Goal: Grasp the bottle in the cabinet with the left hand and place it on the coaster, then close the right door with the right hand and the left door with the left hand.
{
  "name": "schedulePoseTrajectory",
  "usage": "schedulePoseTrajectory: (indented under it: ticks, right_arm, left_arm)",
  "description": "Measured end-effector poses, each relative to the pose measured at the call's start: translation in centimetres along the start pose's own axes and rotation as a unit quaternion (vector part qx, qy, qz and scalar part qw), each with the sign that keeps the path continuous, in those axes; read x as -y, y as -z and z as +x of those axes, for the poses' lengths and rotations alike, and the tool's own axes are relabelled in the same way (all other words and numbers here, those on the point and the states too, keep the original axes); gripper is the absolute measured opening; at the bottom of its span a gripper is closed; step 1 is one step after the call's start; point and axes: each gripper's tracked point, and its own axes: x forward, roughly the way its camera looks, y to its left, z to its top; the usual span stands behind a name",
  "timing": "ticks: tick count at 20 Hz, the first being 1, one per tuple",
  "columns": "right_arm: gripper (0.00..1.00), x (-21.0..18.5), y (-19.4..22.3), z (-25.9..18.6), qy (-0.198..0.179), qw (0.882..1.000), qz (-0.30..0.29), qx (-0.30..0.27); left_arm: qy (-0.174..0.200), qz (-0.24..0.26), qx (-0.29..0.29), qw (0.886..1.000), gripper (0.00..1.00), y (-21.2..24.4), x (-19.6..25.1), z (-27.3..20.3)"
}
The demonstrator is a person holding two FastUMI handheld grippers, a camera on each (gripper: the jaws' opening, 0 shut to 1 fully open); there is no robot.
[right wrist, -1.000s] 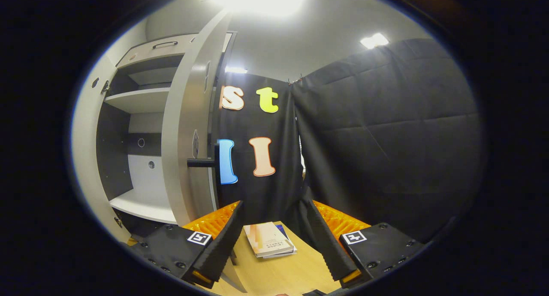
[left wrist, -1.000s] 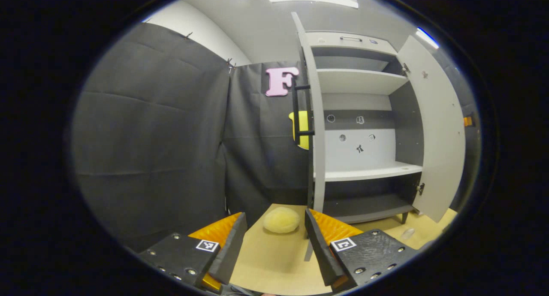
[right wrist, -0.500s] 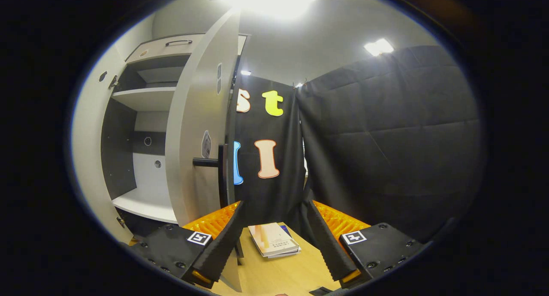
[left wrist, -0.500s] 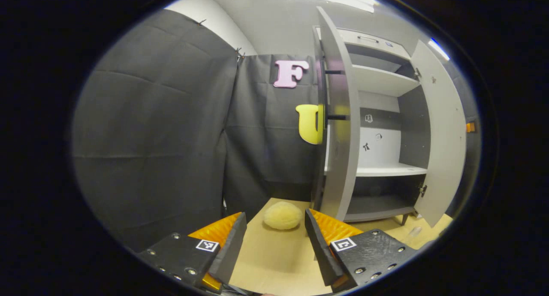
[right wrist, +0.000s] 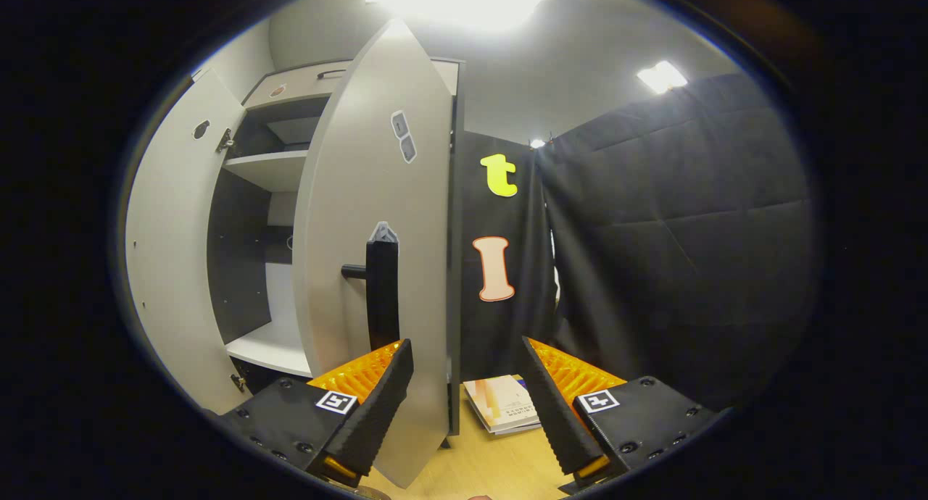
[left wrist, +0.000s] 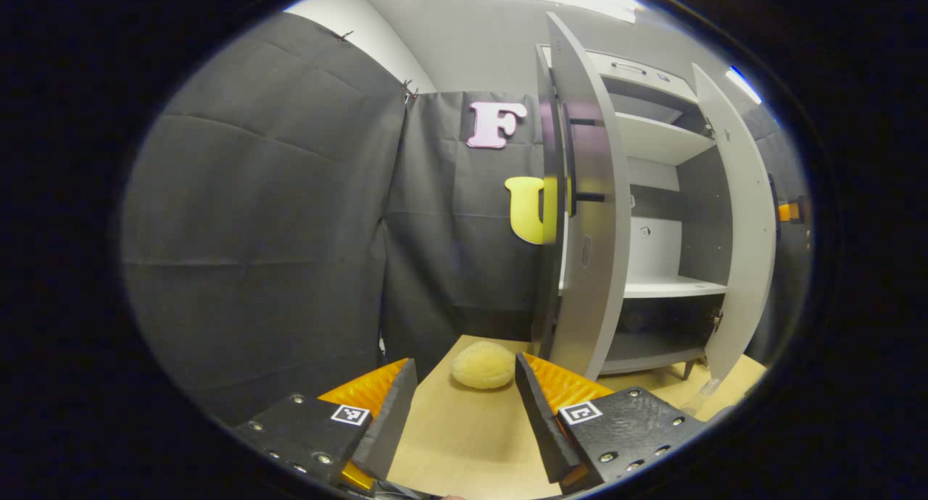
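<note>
While both grippers hover low over the wooden tabletop (left wrist: 464,442), the left gripper (left wrist: 464,413) is spread and empty, a yellow sponge (left wrist: 483,364) just ahead between its fingers. The right gripper (right wrist: 464,406) is likewise spread, holding nothing. The cabinet's right door (right wrist: 377,268) stands part-closed ahead-left of it; the left door (left wrist: 587,217) is ajar ahead-right of the left gripper.

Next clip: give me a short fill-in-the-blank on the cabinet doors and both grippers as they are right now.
1. Both cabinet doors, the left door and the right door, stand partly ____.
2. The left gripper and the right gripper are both ____ and hold nothing.
3. The books lie on the ____ table.

Missing words: open; open; wooden
</note>
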Motion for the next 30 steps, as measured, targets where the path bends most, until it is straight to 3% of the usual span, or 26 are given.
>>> schedulePoseTrajectory:
  ticks: [7, 8, 13, 20, 26, 30]
  right_arm:
    - [0.92, -6.2, 1.5, 2.1, -0.067, 0.997, 0.011, -0.023]
    - [0.95, -6.8, 1.6, 2.4, -0.071, 0.997, 0.01, -0.024]
    - [0.92, -8.2, 1.6, 3.2, -0.076, 0.997, 0.007, -0.021]
    - [0.92, -8.4, 3.3, 2.2, -0.09, 0.995, 0.003, -0.038]
    - [0.95, -5.7, 5.7, 0.5, -0.079, 0.995, -0.052, -0.042]
    - [0.95, -3.9, 6.7, -0.5, -0.077, 0.995, -0.044, -0.046]
  left_arm:
    - [-0.028, -0.012, -0.009, 0.999, 0.8, 0.1, -0.5, -0.3]
    - [-0.034, -0.013, -0.011, 0.999, 0.8, 0.0, -0.5, -0.3]
    - [-0.045, -0.018, -0.012, 0.999, 0.8, -0.2, -0.7, 0.0]
    - [-0.045, -0.012, -0.013, 0.999, 0.8, -1.5, -0.8, 0.2]
    - [-0.032, -0.009, 0.0, 0.999, 0.79, -6.8, 0.2, 4.5]
    - [-0.022, -0.013, 0.009, 1.0, 0.79, -10.1, 1.5, 7.0]
